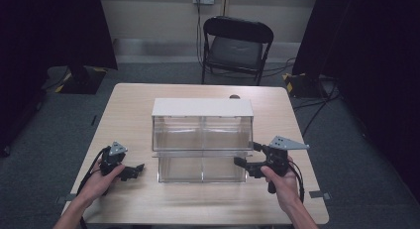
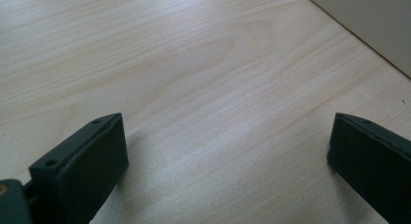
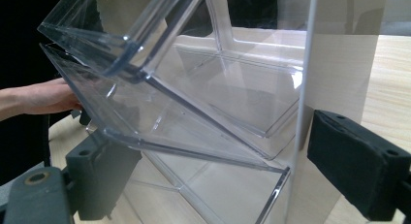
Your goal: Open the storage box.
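Pale wooden table (image 1: 124,199) carries both hands at its near edge: the left gripper (image 1: 132,171) hovers wide open and empty, the right gripper (image 1: 241,162) gapes beside the clear two-tier bin (image 1: 202,140) at centre. Likely an approach; next probably calls for closing on a tray's front lip.

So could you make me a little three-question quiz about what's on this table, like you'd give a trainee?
1. True or false: the left gripper is clamped on the clear plastic bin.
2. Multiple choice: what stands on the floor beyond the table? A) a folding chair B) a ladder C) a trolley
3. Fill in: the right gripper sits at the bin's ____ side, as seen in the high view.

Key:
1. False; its jaws are open over bare wood, apart from the bin.
2. A, a black folding chair.
3. Right, with its jaws open.
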{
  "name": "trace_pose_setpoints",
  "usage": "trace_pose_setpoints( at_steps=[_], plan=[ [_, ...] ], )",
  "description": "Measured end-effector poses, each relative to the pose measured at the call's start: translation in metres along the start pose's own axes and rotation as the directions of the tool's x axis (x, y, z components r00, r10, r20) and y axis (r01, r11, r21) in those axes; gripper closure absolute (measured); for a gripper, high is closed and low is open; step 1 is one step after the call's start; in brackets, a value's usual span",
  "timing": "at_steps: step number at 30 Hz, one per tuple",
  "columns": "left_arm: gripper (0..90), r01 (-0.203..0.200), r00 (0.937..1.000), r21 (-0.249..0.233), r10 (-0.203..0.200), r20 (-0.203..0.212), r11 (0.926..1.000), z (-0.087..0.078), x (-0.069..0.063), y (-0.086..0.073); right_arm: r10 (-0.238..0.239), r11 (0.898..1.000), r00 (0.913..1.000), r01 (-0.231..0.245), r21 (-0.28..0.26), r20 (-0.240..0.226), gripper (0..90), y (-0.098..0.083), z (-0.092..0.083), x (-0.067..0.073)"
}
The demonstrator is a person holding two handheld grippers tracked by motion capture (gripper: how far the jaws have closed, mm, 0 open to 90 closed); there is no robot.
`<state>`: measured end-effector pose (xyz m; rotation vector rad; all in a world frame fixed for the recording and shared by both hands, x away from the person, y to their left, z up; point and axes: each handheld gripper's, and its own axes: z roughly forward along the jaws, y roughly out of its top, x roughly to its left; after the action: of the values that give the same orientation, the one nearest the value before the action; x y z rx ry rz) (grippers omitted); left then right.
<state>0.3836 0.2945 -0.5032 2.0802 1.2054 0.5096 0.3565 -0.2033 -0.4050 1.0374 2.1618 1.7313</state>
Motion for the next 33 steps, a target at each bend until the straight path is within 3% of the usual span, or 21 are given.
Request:
trace_pose_setpoints(
  at_steps=[33],
  plan=[
    [0.1, 0.001, 1.0, 0.0, -0.001, 0.005, 1.0, -0.0002, -0.0002, -0.0004, 0.007, 1.0, 1.0, -0.007, -0.003, -0.004, 11.4, -0.0006, 0.0002, -0.0006]
  ],
)
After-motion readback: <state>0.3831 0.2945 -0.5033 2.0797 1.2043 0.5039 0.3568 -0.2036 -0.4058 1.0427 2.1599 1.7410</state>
